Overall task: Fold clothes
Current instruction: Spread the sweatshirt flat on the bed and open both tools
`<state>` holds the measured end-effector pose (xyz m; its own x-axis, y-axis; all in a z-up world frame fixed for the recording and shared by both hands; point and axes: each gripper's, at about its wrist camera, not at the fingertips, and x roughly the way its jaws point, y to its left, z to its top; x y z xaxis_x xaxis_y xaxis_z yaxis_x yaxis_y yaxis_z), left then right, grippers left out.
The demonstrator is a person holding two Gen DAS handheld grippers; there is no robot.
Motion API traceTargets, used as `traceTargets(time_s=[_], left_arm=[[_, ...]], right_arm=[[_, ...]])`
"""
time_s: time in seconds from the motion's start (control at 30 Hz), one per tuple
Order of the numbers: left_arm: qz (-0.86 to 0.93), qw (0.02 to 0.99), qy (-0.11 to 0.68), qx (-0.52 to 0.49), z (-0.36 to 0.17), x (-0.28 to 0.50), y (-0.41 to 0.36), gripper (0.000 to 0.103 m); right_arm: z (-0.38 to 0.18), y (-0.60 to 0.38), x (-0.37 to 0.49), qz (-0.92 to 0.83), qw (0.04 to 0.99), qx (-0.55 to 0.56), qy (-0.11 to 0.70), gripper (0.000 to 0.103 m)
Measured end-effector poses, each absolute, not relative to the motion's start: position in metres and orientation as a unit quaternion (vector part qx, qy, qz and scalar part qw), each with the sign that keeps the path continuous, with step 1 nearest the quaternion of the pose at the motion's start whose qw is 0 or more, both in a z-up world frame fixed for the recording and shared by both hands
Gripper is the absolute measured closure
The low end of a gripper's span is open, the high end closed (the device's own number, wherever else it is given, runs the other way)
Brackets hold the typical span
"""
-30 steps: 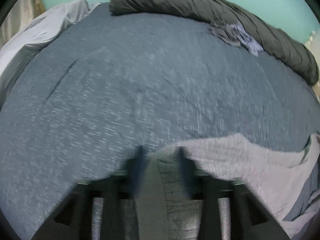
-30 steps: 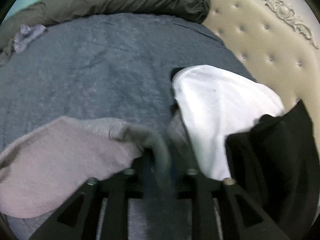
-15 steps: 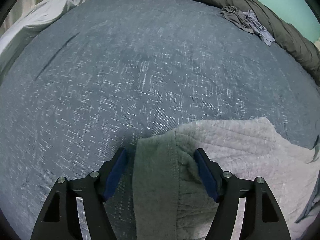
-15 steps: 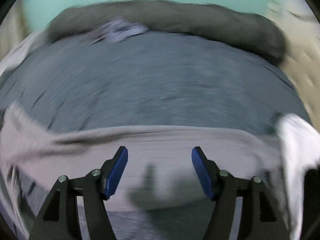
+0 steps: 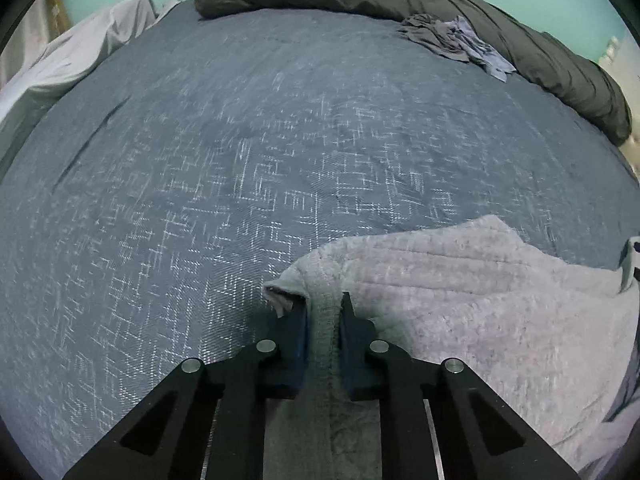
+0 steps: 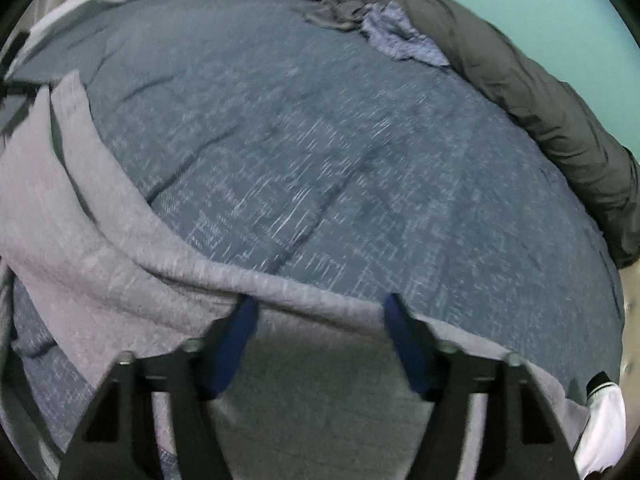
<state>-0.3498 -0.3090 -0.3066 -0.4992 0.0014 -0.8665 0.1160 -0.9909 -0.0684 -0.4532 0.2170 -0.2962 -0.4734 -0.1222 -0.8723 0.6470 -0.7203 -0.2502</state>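
Left gripper (image 5: 323, 328) pinches garment (image 5: 480, 288) hem; cloth spreads toward 2 o'clock over bed (image 5: 240, 140). Right gripper (image 6: 320, 320) gapes wide, empty, garment edge crossing 9-to-3 at its tips.

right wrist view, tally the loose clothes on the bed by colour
light grey garment: 1
blue-grey crumpled clothes: 1 heap, pieces cannot be told apart
white garment with dark trim: 1
total: 3
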Motion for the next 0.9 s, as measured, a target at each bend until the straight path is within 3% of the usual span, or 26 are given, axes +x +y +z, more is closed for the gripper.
traceTargets(time_s=[0.07,0.17,0.47,0.8,0.9], left_arm=[[-0.872,0.036,0.06,0.484,-0.297,-0.345,-0.311,0.09],[-0.884,0.046,0.064,0.461,-0.28,-0.338,-0.318,0.091],[-0.909,0.069,0.089,0.402,-0.246,-0.35,-0.338,0.091],[-0.885,0.084,0.123,0.442,-0.265,-0.39,-0.34,0.09],[-0.879,0.093,0.135,0.448,-0.276,-0.403,-0.338,0.087]], right_arm=[[-0.301,0.216,-0.455,-0.804,0.233,0.459,0.297,0.082],[-0.297,0.224,-0.46,-0.814,0.221,0.461,0.276,0.099],[-0.253,0.249,-0.475,-0.871,0.176,0.401,0.224,0.101],[-0.268,0.24,-0.503,-0.879,0.096,0.423,0.2,0.1],[-0.273,0.237,-0.511,-0.88,0.072,0.429,0.192,0.095]])
